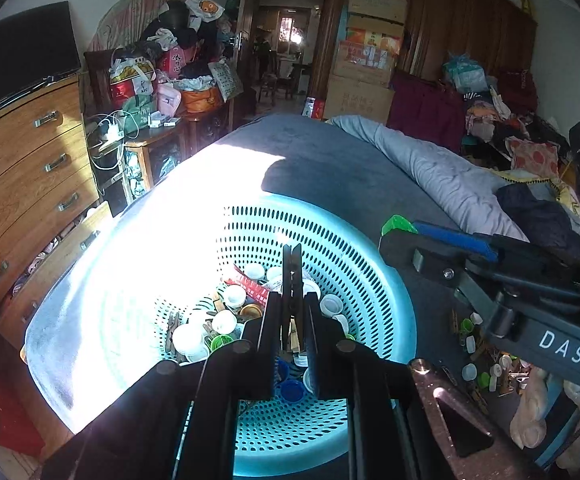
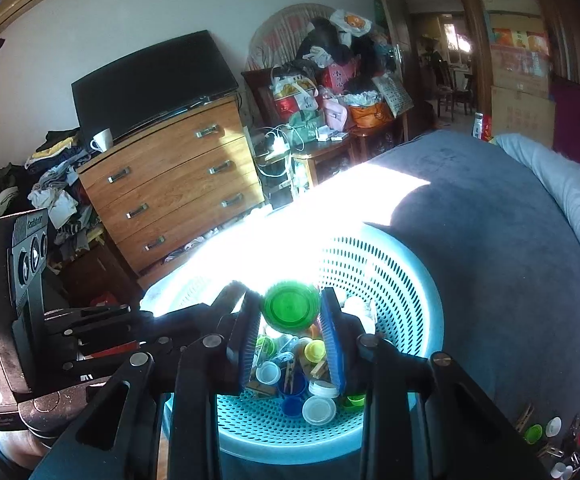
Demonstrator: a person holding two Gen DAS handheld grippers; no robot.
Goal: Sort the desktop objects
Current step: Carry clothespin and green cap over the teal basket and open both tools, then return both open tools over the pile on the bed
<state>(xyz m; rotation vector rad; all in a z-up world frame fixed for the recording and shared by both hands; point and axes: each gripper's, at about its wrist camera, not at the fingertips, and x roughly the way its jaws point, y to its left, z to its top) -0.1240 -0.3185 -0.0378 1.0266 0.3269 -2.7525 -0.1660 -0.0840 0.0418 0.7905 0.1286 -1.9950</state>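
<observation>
The turquoise perforated basket point(image 1: 370, 264) sits on the dark blue bedspread point(image 1: 330, 160), and everything here can be placed against it. The left gripper point(image 1: 293, 280) hangs over the basket's hollow, its jaws clenched on a wooden clothespin point(image 1: 292, 276) that stands upright between them, its tip rising above the fingertips. The right gripper point(image 2: 292, 312) is also over the basket, above the near side of the hollow, its blue-padded fingers point(image 2: 332, 344) grasping a green bottle cap point(image 2: 290, 306) by its edges, the cap's open face turned toward the camera. In the basket's bottom lies a heap of already gathered pieces: white caps point(image 2: 318, 410), a blue cap point(image 2: 292, 404), yellow-green caps point(image 2: 314, 350), more wooden clothespins point(image 1: 171, 330) and a red wrapper point(image 1: 249, 286). To the right of the basket, on the bedspread, a loose scatter of small caps and clothespins point(image 1: 486, 364) remains outside it. Beyond the basket's far rim, strong sunlight washes out the bedspread, and a wooden chest of drawers point(image 2: 177, 192) stands off to the basket's left.
</observation>
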